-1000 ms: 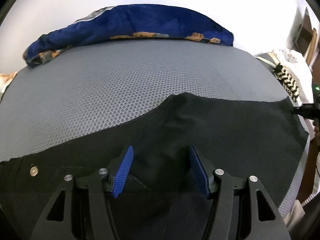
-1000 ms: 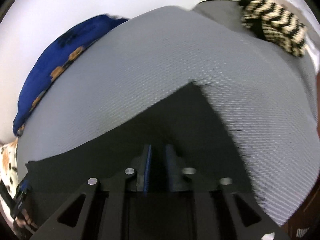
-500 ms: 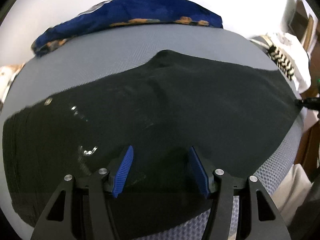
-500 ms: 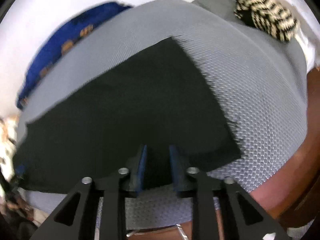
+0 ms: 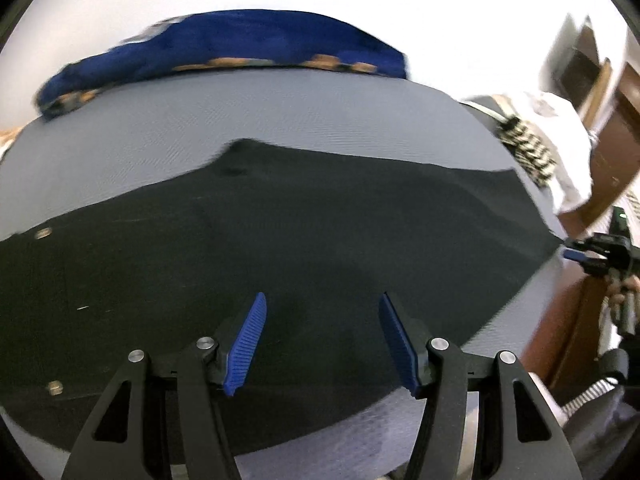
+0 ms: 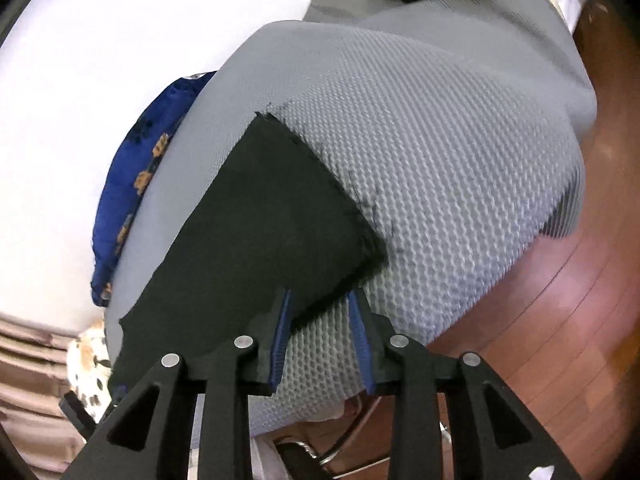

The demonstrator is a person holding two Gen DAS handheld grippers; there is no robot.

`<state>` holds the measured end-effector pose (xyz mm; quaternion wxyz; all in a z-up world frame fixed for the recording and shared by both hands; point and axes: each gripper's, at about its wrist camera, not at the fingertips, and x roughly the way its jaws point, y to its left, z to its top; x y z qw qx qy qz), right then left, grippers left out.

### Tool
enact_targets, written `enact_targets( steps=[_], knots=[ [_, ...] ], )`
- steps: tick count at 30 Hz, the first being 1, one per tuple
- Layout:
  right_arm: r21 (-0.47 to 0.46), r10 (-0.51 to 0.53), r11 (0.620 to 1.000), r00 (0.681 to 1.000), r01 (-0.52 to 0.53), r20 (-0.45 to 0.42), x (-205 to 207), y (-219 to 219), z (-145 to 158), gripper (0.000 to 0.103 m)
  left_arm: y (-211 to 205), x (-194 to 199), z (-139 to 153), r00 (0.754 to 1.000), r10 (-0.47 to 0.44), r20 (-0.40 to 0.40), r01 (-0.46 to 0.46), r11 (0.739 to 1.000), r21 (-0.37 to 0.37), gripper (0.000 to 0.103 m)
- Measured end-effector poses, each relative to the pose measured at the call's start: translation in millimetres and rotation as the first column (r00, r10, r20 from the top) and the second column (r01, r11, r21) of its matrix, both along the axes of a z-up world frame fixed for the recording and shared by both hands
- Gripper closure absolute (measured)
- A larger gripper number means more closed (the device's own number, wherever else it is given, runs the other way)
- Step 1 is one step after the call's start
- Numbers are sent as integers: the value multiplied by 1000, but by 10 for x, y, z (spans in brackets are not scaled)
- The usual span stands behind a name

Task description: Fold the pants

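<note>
One pair of black pants (image 5: 304, 248) is lying flat ahead of the left tongs (image 5: 321, 340) on a grey honeycomb-mesh bed (image 5: 280, 112). Both tongs are gaping, released — the right tongs (image 6: 320, 340) are straddling the hem's near corner. One blue patterned pillow (image 5: 240, 40) is resting beyond; no writing is legible.

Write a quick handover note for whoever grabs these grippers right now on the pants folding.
Left gripper: open, empty, above the black pants.
Right gripper: open, holding nothing, at the near hem corner of the leg end.
The pants lie spread flat across the grey mesh pad, waist to the left.
Done: pants laid out flat.
Left: every crosswise fold.
</note>
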<state>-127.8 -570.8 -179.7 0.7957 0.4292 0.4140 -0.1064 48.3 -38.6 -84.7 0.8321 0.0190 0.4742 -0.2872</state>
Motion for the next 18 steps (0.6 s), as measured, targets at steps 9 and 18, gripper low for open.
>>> enact_targets(
  steps=[9,18],
  knots=[
    [55,-16,998,999,14,45,120,-99,-182,73,-510,-3,-157,996,-75,-57,77,997,33,43],
    [81,-16,997,994,7,104,416,-188,-239,92,-536,13,-299,996,-18,-87,22,999,44,40]
  ],
)
